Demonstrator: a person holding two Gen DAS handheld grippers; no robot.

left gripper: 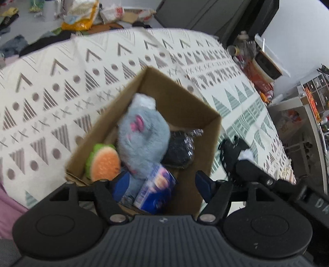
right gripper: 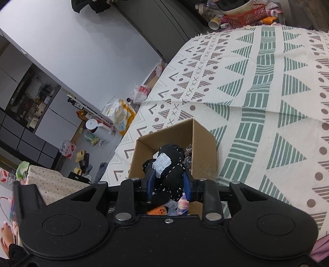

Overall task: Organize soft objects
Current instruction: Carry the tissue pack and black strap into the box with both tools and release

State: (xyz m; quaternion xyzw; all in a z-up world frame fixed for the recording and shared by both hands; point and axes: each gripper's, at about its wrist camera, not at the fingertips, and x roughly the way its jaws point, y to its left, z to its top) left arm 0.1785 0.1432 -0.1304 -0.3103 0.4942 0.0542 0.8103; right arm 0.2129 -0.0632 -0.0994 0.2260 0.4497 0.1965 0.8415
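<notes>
An open cardboard box [left gripper: 213,133] stands on a patterned bedspread [left gripper: 61,86]. Inside lie a grey-blue plush [left gripper: 144,135], an orange and green burger-like plush [left gripper: 103,165], a black wrapped item [left gripper: 178,150] and a blue printed soft pack [left gripper: 156,191]. My left gripper [left gripper: 159,184] hovers open over the box's near end, nothing between its blue pads. My right gripper [right gripper: 168,184] is shut on a black stitched plush with a white tag [right gripper: 168,164], held just over the box [right gripper: 203,133]. The same black plush [left gripper: 236,158] shows at the box's right side in the left wrist view.
Bags and clothes litter the floor [left gripper: 82,18] beyond the bed. A red basket [right gripper: 244,15] with bottles sits past the bed's far end. Shelving [left gripper: 308,111] stands at the right. A spotted cloth-covered surface [right gripper: 51,182] and a person's hand [right gripper: 6,234] are at the lower left.
</notes>
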